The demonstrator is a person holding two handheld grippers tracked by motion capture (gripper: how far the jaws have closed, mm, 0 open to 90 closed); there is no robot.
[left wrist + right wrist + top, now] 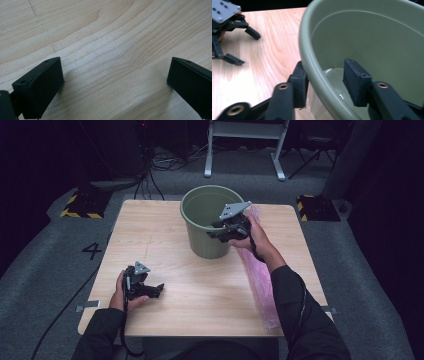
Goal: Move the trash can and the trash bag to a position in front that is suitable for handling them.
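Observation:
A green plastic bucket (202, 232) stands upright at the far middle of the wooden table (200, 305). My right gripper (220, 231) straddles its near right rim. In the right gripper view the bucket wall (317, 62) runs between the jaws of the right gripper (324, 82): one jaw lies against the outside, the other hangs inside with a gap to the wall. The bucket looks empty. My left gripper (152, 290) rests near the front left of the table, open over bare wood (115, 85), and it also shows across the table (245, 47).
A long pink, see-through plastic bag (262, 290) lies along the table's right side, under my right forearm. Beyond the table are a white frame's legs (245, 150), cables on the grey floor and yellow-black striped blocks (80, 205).

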